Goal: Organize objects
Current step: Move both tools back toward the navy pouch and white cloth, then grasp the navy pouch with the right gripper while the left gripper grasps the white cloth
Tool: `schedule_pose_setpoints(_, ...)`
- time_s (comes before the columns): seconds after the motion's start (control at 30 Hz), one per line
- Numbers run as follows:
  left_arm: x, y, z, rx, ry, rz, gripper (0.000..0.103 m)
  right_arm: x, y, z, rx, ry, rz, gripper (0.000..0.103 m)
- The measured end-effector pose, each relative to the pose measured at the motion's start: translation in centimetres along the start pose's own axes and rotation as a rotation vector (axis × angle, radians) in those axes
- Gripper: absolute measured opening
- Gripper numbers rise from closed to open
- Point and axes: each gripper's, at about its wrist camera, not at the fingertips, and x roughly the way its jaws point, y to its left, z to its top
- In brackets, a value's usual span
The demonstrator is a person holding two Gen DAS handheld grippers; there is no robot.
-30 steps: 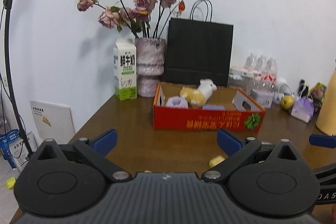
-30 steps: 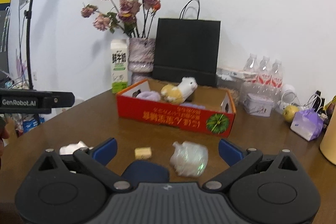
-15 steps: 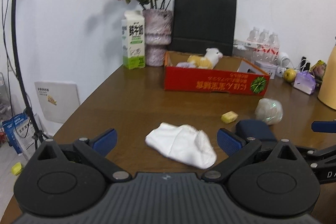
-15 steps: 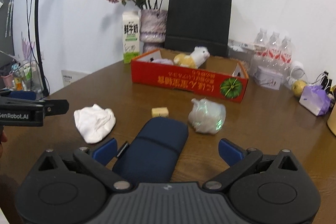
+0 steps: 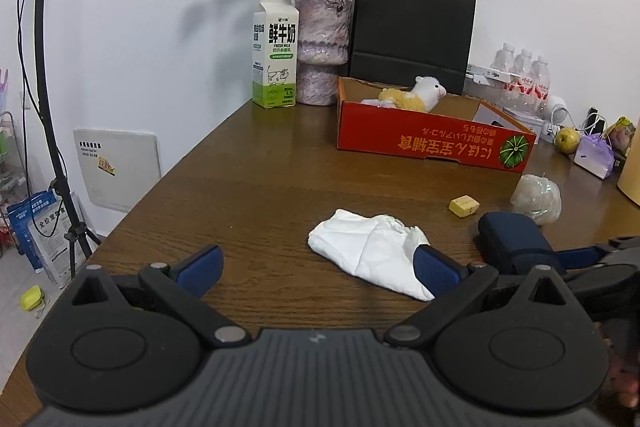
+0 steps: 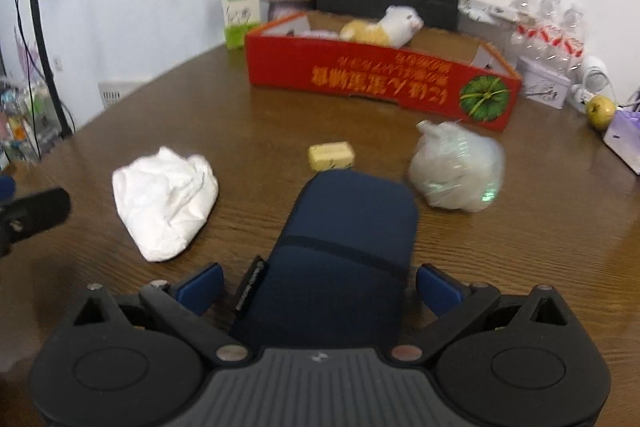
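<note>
- Navy pouch (image 6: 344,243) lying on the wooden table (image 5: 256,187), between the spread fingers of the right gripper (image 6: 319,285), gaps on both sides.
- White cloth (image 5: 372,251) partly behind the left gripper (image 5: 316,267), jaws wide apart.
- Beyond: yellow block (image 6: 332,155), plastic-wrapped bundle (image 6: 458,167), red box (image 6: 376,79) holding a plush toy (image 6: 384,27).
- White wall behind; milk carton (image 5: 275,53), vase (image 5: 322,47), black bag (image 5: 412,35).
- Closer to the pouch than 0.5 s ago.

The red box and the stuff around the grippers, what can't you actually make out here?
- Red box contents beside the plush alpaca: hidden by the front wall, both views.
- Navy pouch near end: covered by the right gripper body.
- Box lettering: motion-blurred, right wrist view.
- White cloth corner: behind a left gripper fingertip.
</note>
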Motion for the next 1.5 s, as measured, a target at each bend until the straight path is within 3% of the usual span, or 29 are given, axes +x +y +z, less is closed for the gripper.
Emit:
schedule_pose_setpoints(0.13, 0.1, 0.6, 0.0, -0.012, 0.007, 0.004, 0.103, 0.4, 0.0, 0.0, -0.001, -0.017, 0.021, 0.103)
schedule_pose_setpoints(0.2, 0.2, 0.6, -0.1, -0.014, 0.012, 0.008, 0.103, 0.1, -0.2, -0.2, -0.009, -0.044, 0.036, 0.091)
schedule_pose_setpoints(0.23, 0.3, 0.7, -0.1, -0.015, 0.015, 0.008, 0.103, -0.1, -0.3, -0.3, -0.013, -0.063, 0.042, 0.074)
schedule_pose_setpoints(0.27, 0.4, 0.7, -0.1, -0.016, 0.018, 0.009, 0.103, -0.4, -0.5, -0.3, -0.015, -0.079, 0.042, 0.069)
schedule_pose_setpoints(0.43, 0.6, 0.5, -0.1, -0.007, 0.025, 0.013, 0.103, -1.5, -1.0, -1.0, -0.043, -0.138, 0.048, 0.061)
schedule_pose_setpoints(0.83, 1.8, -1.3, 0.3, 0.033, 0.054, 0.015, 0.103, -5.3, -3.7, -2.6, -0.146, -0.326, -0.055, 0.06)
schedule_pose_setpoints(1.17, 4.0, -3.8, 0.6, 0.041, 0.115, -0.003, 0.103, -6.7, -8.6, -3.7, -0.054, -0.361, -0.085, 0.06)
schedule_pose_setpoints(1.5, 8.1, -5.7, 2.3, 0.022, 0.206, 0.017, 0.103, -7.1, -9.0, -4.0, -0.036, -0.383, -0.063, 0.06)
